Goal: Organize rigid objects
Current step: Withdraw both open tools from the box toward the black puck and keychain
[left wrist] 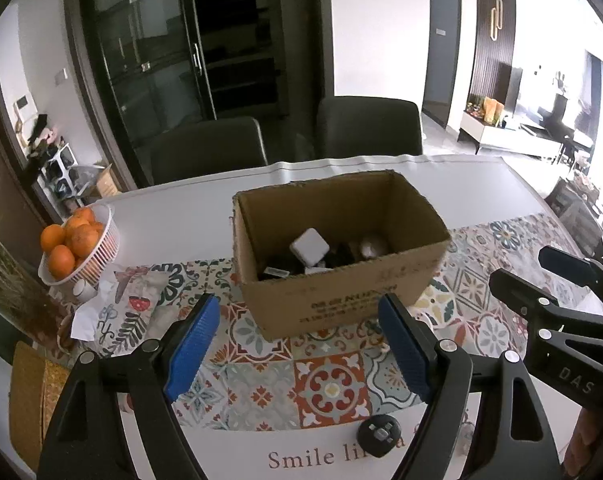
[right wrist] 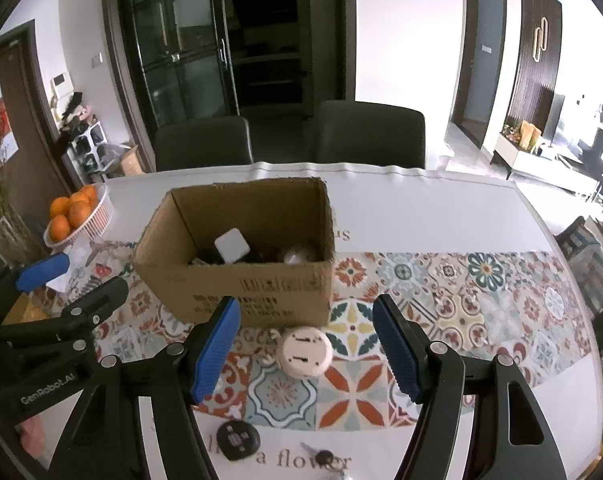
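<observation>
An open cardboard box point(left wrist: 333, 288) point(right wrist: 261, 292) stands on the patterned table runner. Inside lie a white square charger point(left wrist: 309, 247) point(right wrist: 230, 246), dark items and a pale round thing. My left gripper point(left wrist: 301, 344) is open and empty, just in front of the box. My right gripper point(right wrist: 305, 348) is open and empty, its fingers either side of a cream round plug adapter point(right wrist: 306, 352) on the runner. A black round adapter point(left wrist: 379, 436) point(right wrist: 237, 439) lies near the table's front edge. A key point(right wrist: 323, 458) lies beside it.
A white basket of oranges point(left wrist: 77, 244) point(right wrist: 77, 216) stands at the left, with crumpled paper point(left wrist: 87, 316) in front of it. Two dark chairs point(left wrist: 209, 148) point(right wrist: 369, 136) stand behind the table. The right gripper's body point(left wrist: 561, 320) shows at the right in the left wrist view.
</observation>
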The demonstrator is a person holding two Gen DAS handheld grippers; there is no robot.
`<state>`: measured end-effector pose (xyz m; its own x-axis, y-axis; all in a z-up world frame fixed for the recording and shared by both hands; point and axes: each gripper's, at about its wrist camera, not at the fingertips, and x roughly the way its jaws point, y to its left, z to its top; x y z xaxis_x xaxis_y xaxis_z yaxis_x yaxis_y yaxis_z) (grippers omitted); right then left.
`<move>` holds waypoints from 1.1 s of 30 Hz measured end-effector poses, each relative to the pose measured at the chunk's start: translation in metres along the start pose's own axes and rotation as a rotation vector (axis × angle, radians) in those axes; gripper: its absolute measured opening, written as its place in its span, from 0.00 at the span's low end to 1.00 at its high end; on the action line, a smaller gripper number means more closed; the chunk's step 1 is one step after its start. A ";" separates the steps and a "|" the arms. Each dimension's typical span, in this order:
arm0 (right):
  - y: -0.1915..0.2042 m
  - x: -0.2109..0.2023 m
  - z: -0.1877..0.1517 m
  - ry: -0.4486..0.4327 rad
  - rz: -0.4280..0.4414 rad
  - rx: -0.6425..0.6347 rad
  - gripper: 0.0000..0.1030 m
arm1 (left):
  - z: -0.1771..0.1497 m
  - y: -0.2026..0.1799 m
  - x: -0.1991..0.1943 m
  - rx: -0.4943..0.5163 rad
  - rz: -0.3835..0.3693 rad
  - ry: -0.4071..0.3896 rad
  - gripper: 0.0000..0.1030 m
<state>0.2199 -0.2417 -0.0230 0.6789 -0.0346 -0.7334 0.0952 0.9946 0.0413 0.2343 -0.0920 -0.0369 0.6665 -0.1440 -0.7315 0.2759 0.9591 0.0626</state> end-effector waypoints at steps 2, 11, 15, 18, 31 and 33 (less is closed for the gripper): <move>-0.003 -0.004 -0.007 0.005 0.001 0.007 0.68 | -0.005 -0.002 -0.003 -0.011 -0.016 0.003 0.79; -0.014 -0.015 -0.034 0.026 0.000 0.053 0.68 | -0.026 -0.016 -0.009 -0.018 -0.065 0.032 0.79; -0.018 -0.016 -0.046 0.039 -0.014 0.056 0.68 | -0.037 -0.021 -0.005 -0.006 -0.073 0.058 0.79; -0.020 -0.015 -0.055 0.056 -0.023 0.058 0.68 | -0.045 -0.027 -0.003 0.004 -0.082 0.079 0.79; -0.028 -0.003 -0.095 0.152 -0.028 0.078 0.68 | -0.081 -0.039 0.014 0.026 -0.100 0.175 0.79; -0.028 -0.002 -0.100 0.163 -0.031 0.079 0.68 | -0.086 -0.040 0.018 0.031 -0.107 0.193 0.79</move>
<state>0.1431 -0.2595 -0.0910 0.5483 -0.0423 -0.8352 0.1753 0.9823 0.0653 0.1751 -0.1122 -0.1109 0.4883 -0.1928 -0.8511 0.3611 0.9325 -0.0041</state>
